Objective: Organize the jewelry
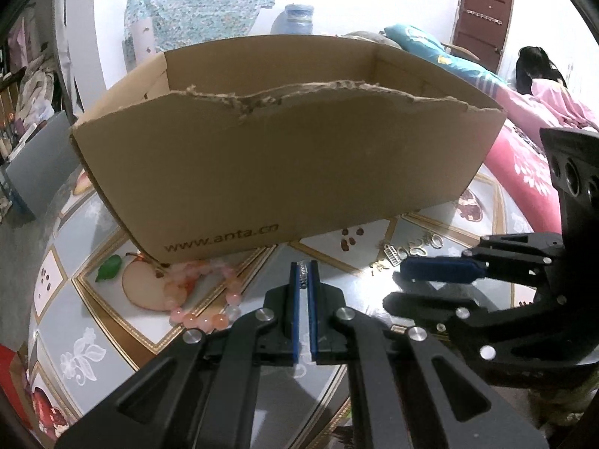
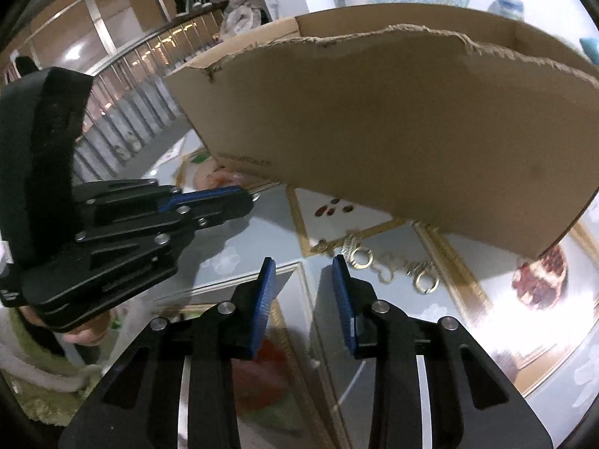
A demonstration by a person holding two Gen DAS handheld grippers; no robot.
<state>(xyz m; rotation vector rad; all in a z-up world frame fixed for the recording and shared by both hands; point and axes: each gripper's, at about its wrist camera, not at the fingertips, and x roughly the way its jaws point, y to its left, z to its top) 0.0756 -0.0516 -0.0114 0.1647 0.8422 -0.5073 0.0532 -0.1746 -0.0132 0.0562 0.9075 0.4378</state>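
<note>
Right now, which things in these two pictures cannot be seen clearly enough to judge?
- Inside of the cardboard box: both views, hidden by its torn front wall.
- Small silvery piece in the left tool: left view, too small to identify.
- Pink bead bracelet: left view, partly behind the tool.
- Gold jewelry: right view, blurred.

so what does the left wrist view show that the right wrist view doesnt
Only the left wrist view shows the pink bead bracelet lying by the box's front corner, a small silver piece pinched at the tips of the shut left gripper, and the printed web address on the box.

Only the right wrist view shows the right gripper with its fingers apart and nothing between them, plus the railing behind.

Both show the cardboard box with its torn rim, the gold rings and charms on the patterned table, and the other gripper.
</note>
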